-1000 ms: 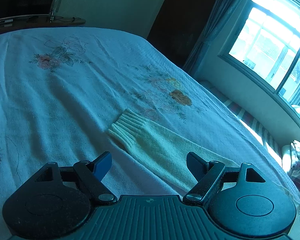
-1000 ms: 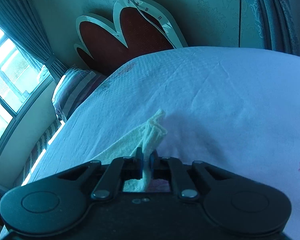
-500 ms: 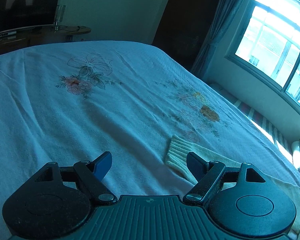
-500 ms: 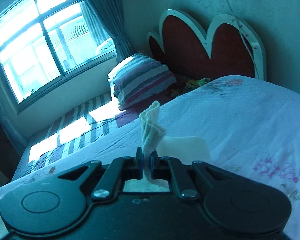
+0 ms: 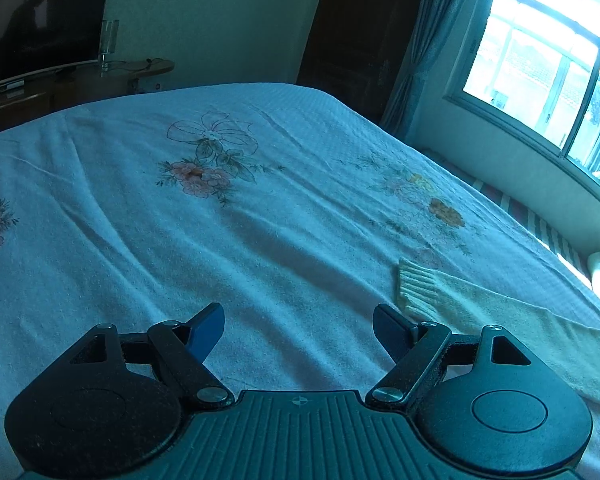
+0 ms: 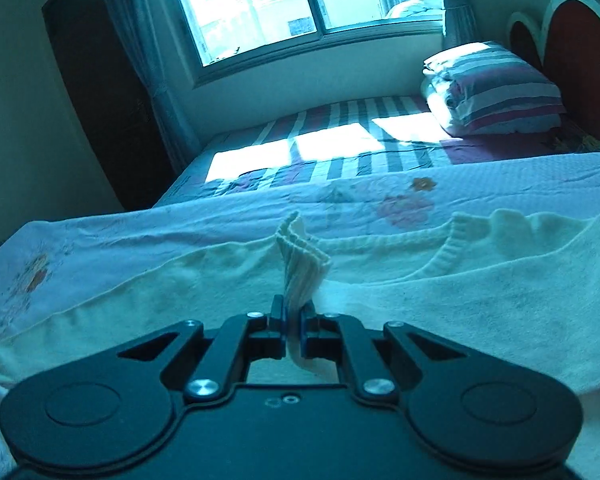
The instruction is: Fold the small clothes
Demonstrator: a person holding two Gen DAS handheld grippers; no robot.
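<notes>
Right gripper (image 6: 294,322) fingers clamp sweater cuff (image 6: 300,256); left gripper (image 5: 298,330) fingers spread, empty.

Dim, blue-tinted room – blown-out window (image 6: 256,4) glare, sun patches, curved fisheye edges.

A wide bed (image 5: 260,220) with a flower-embroidered white cover fills the room. Daylight pours through a curtained window (image 6: 260,4) onto striped bedding, near a striped pillow (image 6: 496,88) and red headboard (image 6: 580,52). A dark wardrobe (image 6: 100,80) stands left.
</notes>
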